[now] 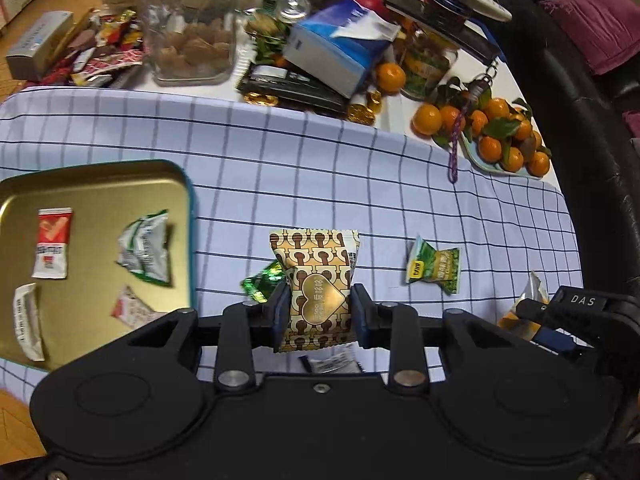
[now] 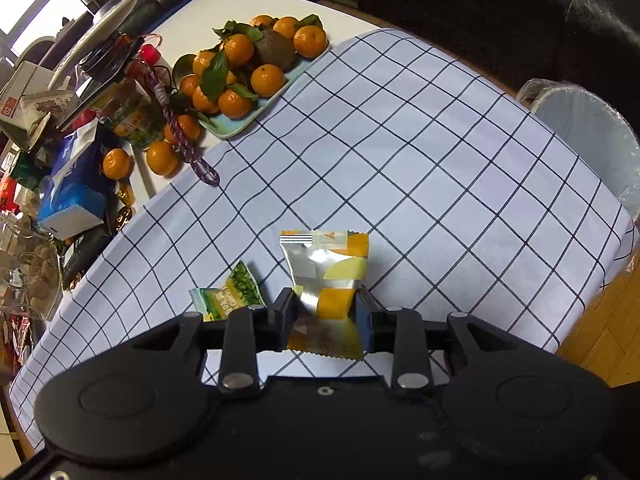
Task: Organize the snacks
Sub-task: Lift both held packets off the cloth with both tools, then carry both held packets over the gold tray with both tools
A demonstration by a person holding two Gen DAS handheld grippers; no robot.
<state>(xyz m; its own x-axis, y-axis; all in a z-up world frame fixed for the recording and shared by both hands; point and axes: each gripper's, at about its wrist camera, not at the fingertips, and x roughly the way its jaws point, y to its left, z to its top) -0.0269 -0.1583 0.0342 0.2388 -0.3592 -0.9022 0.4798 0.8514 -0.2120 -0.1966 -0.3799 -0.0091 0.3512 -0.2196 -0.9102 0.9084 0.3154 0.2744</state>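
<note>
Left claw (image 1: 319,312) grips gold patterned snack (image 1: 316,280).

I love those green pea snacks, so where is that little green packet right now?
The green packet lies loose on the checked cloth, between the two tools: right of the left tool, left of the right tool.

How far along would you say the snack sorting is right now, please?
Done: four packets lie in the gold metal tin. In hand: the left gripper pinches a gold-patterned packet; the right gripper an orange-and-silver packet. Left: the green snack packet on the checked cloth.

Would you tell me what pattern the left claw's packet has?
Gold-and-brown mushroom-print snack packet with a gold heart; clearest in the left wrist view.
</note>
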